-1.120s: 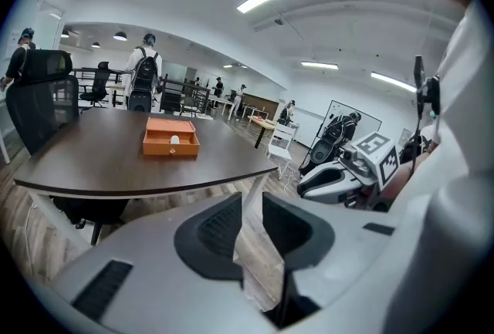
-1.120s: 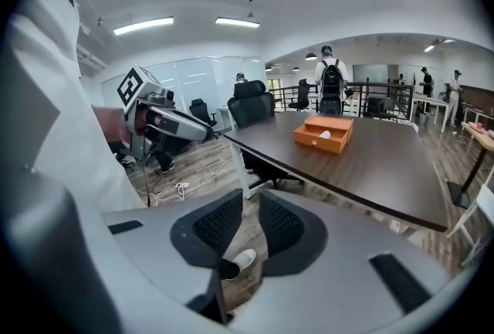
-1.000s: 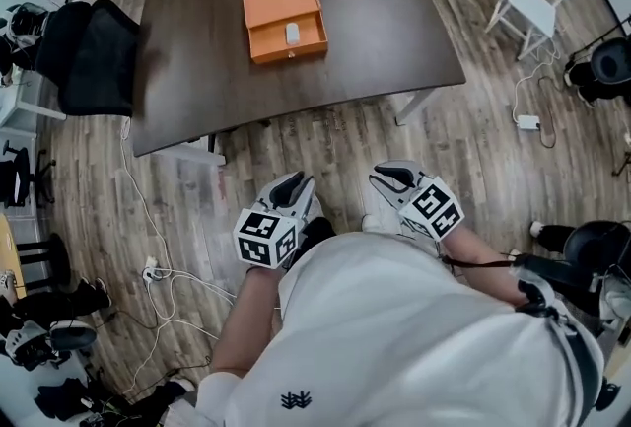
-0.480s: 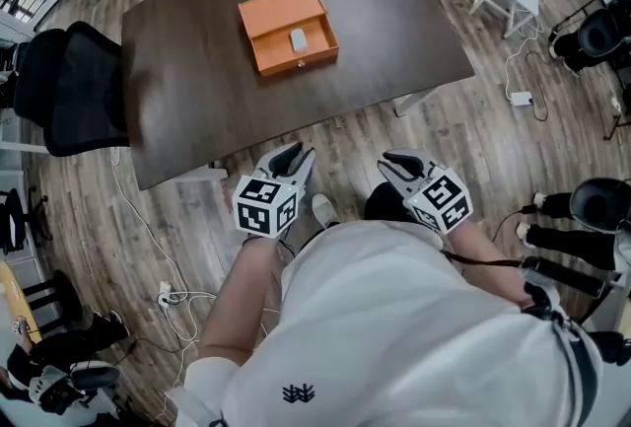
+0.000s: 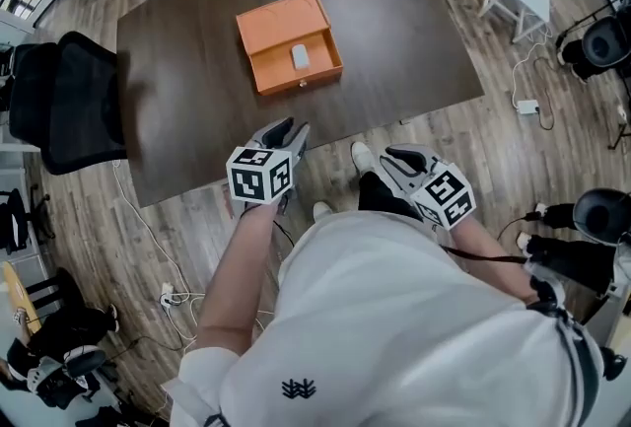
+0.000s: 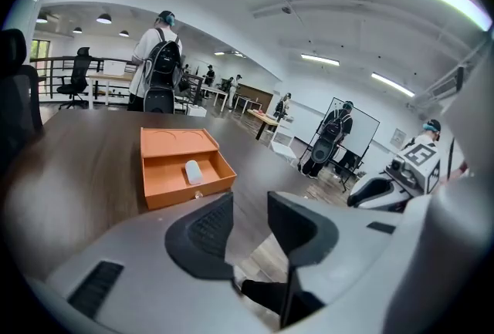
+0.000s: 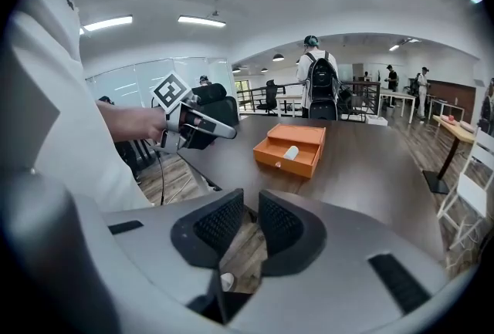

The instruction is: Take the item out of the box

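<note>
Now both my grippers are empty, and the item is not yet touched. The small white oblong item lies in the pulled-out tray of the flat orange cardboard box, which stands on the dark brown wooden table in the upper middle of the head view.

My left gripper is at the near edge of the table, directly below the box in the frame. Its jaws are opening, and nothing is between them; through the gap I see only table and floor. In the left gripper view the box is above and to the left of the jaws, with the item in its front tray.

My right gripper hangs over the floor at the lower right, well apart from the box. Its jaws are parted by a narrow gap and grasp nothing.

The long axis of the item runs almost up and down in the head view. I judge the left gripper is nearer, so it should reach forward and take the item across its short sides.
</note>
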### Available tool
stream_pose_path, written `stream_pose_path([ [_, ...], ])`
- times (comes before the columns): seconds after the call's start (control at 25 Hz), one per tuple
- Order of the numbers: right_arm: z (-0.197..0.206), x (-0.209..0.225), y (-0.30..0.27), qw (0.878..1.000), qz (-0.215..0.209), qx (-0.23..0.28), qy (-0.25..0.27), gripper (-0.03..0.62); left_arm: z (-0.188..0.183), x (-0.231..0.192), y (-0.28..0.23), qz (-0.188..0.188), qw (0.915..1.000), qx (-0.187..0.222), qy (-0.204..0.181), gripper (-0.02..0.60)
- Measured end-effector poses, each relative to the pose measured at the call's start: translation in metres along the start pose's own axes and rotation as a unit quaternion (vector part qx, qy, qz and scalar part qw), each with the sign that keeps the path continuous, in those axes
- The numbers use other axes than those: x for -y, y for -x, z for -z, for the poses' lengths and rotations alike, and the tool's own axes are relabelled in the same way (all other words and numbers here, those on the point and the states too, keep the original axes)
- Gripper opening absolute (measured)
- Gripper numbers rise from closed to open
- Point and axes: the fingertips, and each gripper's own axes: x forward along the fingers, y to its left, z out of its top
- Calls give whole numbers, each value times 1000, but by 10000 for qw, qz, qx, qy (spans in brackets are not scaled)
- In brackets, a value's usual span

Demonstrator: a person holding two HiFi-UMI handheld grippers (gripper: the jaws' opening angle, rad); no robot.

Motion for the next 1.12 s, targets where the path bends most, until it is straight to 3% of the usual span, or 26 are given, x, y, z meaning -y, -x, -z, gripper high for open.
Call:
stream_pose_path([
  [0.24,-34,86,-30,9991,-352,22,251,57,-46,-43,-69,-458,9985,-213,195,144],
  [0.48,-44,153,-52,9980,-590,-39,209,57,-67,-76,-128,-793,9946,-573,335,156],
  [0.72,-42,197,-65,9965,-817,-119,104,57,-73,-103,-176,-1072,9885,-998,374,164],
  [1.12,-37,254,-74,9953,-957,-121,-125,57,-65,-146,-227,-1586,9708,-1737,476,195],
])
